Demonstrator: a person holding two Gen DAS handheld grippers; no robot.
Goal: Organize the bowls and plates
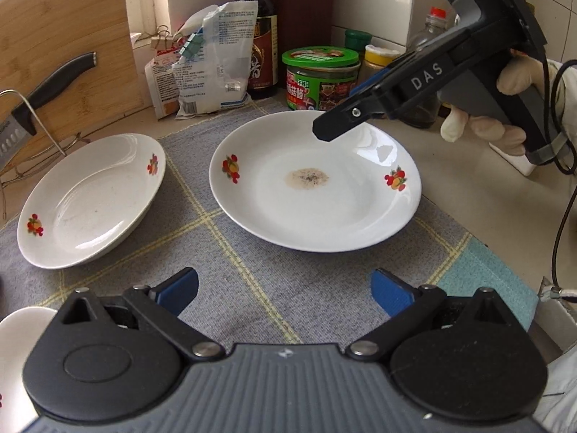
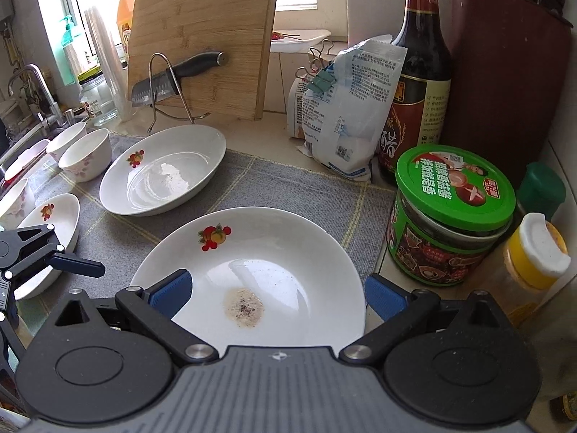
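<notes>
A white plate with fruit prints and a brown stain (image 1: pixel 315 180) lies on the grey checked mat (image 1: pixel 230 274); it also shows in the right wrist view (image 2: pixel 259 263). A second, clean plate (image 1: pixel 90 198) lies to its left and shows in the right wrist view too (image 2: pixel 162 169). A third plate (image 2: pixel 50 238) and several small bowls (image 2: pixel 84 155) sit at the left. My left gripper (image 1: pixel 285 288) is open above the mat, in front of the stained plate. My right gripper (image 2: pixel 276 292) is open and hovers over the stained plate's near rim.
A green-lidded jar (image 2: pixel 450 216), a dark sauce bottle (image 2: pixel 418 90), a yellow spice shaker (image 2: pixel 533 252) and a clipped bag (image 2: pixel 353 115) stand at the back right. A knife on a wire stand (image 2: pixel 169 79) and a bamboo board (image 2: pixel 202 36) stand behind the plates. A sink tap (image 2: pixel 32 83) is far left.
</notes>
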